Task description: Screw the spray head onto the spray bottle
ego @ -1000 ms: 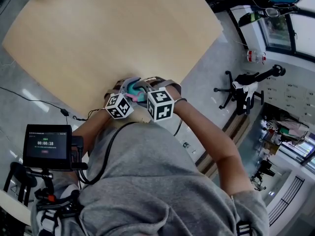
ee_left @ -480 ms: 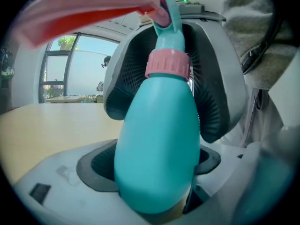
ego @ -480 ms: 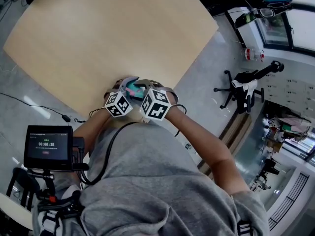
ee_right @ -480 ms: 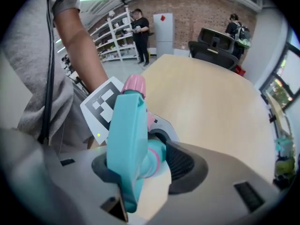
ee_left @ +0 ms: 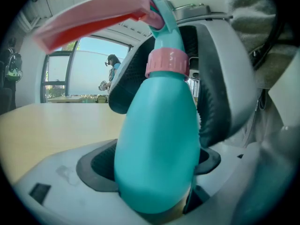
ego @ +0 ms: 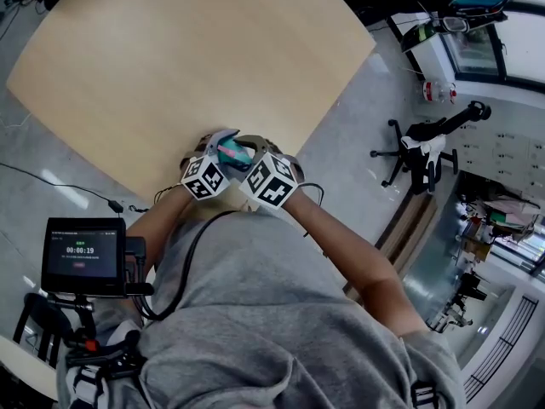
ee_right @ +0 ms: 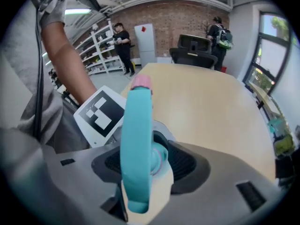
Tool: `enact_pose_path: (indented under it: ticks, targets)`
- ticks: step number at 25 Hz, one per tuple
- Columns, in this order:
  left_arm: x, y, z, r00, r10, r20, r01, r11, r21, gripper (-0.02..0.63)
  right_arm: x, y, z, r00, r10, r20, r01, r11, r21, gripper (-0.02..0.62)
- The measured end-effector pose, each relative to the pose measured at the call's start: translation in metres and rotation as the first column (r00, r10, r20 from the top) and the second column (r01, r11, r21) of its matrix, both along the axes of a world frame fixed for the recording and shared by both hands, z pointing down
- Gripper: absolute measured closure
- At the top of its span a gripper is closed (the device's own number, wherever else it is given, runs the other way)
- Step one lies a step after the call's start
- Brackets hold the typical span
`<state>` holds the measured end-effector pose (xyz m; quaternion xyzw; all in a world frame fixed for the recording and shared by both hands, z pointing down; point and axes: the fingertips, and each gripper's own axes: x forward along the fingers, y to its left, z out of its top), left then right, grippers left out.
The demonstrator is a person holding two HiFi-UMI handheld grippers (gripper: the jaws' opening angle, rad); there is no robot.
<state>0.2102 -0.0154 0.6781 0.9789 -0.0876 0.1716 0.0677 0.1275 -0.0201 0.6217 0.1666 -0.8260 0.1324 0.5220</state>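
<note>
Cross-threading looks the likeliest slip to me: the ribbed pink plastic collar (ee_left: 168, 63) already sits on the neck, and if the 2 halves are held even slightly out of line while it turns, the soft plastic thread could bite crooked and jam. I can't tell how tight it is yet. The smooth, glossy teal plastic bottle (ee_left: 159, 139), a fat rounded teardrop, is wedged between the widely spread jaws of the left gripper (ee_left: 154, 172), with the dark textured pads pressing its flanks. A slick, curved body like that could spin or squirt out of the pads once torque goes in. The right gripper (ee_right: 145, 168) has its jaws drawn in on the slim teal plastic spray head (ee_right: 136, 135), a narrow, flat-sided piece. A hard squeeze or a twist taken on its long pink plastic trigger (ee_left: 93, 18) might bend or snap it. Everything is held close to the person's chest, right at the near edge of the pale matt wooden table (ego: 170, 66), so a dropped part may well miss the top and hit the floor.
</note>
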Motion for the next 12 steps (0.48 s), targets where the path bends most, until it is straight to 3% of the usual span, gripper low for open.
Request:
enact_pose_path:
  ticks: [4, 8, 9, 10, 12]
  targets:
    - [0.001, -0.003, 0.001, 1.0, 0.001, -0.002, -0.001, 1.0, 0.0, 0.195, 0.007, 0.002, -0.017, 0.968, -0.235, -0.085, 0.239, 0.97, 0.048, 0.37]
    - [0.001, -0.005, 0.001, 1.0, 0.002, -0.001, -0.002, 1.0, -0.002, 0.195, 0.019, 0.011, -0.022, 0.833, -0.502, -0.234, 0.517, 0.856, 0.006, 0.373]
    - [0.001, -0.005, 0.001, 1.0, 0.001, 0.0, -0.001, 1.0, -0.003, 0.195, 0.021, 0.011, -0.02, 0.803, -0.534, -0.265, 0.554, 0.833, 0.003, 0.383]
    - [0.001, -0.005, 0.001, 1.0, 0.001, -0.001, -0.001, 1.0, -0.003, 0.195, 0.022, 0.011, -0.019, 0.784, -0.552, -0.284, 0.575, 0.818, -0.002, 0.432]
    - [0.002, -0.006, 0.001, 1.0, 0.001, -0.002, -0.001, 1.0, -0.001, 0.195, 0.023, 0.01, -0.017, 0.777, -0.557, -0.292, 0.578, 0.816, -0.018, 0.438]
